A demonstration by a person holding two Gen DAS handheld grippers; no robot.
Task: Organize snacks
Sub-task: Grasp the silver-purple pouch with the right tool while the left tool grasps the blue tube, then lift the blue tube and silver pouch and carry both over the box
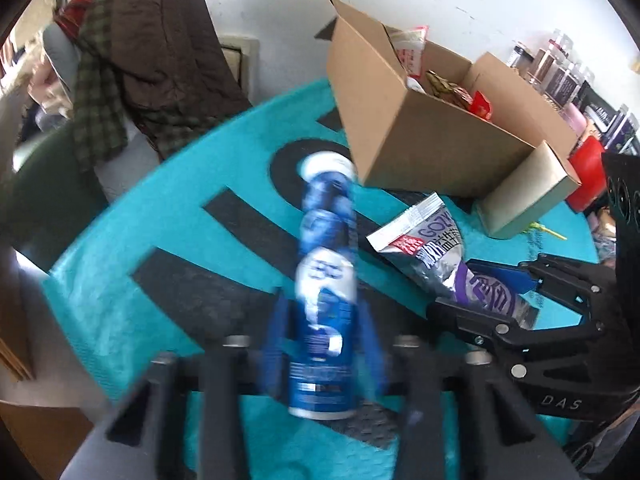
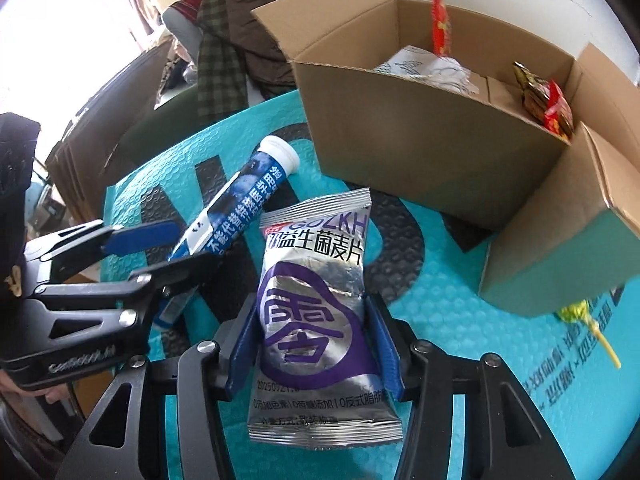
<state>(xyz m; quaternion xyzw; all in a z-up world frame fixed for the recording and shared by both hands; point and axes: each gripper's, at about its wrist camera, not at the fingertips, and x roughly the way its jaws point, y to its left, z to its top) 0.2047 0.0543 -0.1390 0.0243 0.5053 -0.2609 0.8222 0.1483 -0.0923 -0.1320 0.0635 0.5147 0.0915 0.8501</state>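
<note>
My left gripper [image 1: 325, 320] is shut on a blue tube with a white cap [image 1: 326, 276]; the tube points toward the open cardboard box [image 1: 432, 144]. The tube also shows in the right wrist view [image 2: 240, 196], held by the left gripper [image 2: 188, 248]. My right gripper [image 2: 314, 332] is shut on a silver and purple snack packet [image 2: 316, 300], just above the teal mat [image 2: 460, 320]. In the left wrist view the right gripper [image 1: 484, 284] holds the packet [image 1: 440, 252] to the right of the tube. The box [image 2: 420, 148] holds several snacks.
A yellow lollipop [image 2: 588, 320] lies on the mat by the box's lowered flap [image 2: 560, 248]. A chair draped with brown and checked clothes [image 1: 132, 64] stands beyond the table. Jars and a red container [image 1: 588, 172] stand behind the box at the right.
</note>
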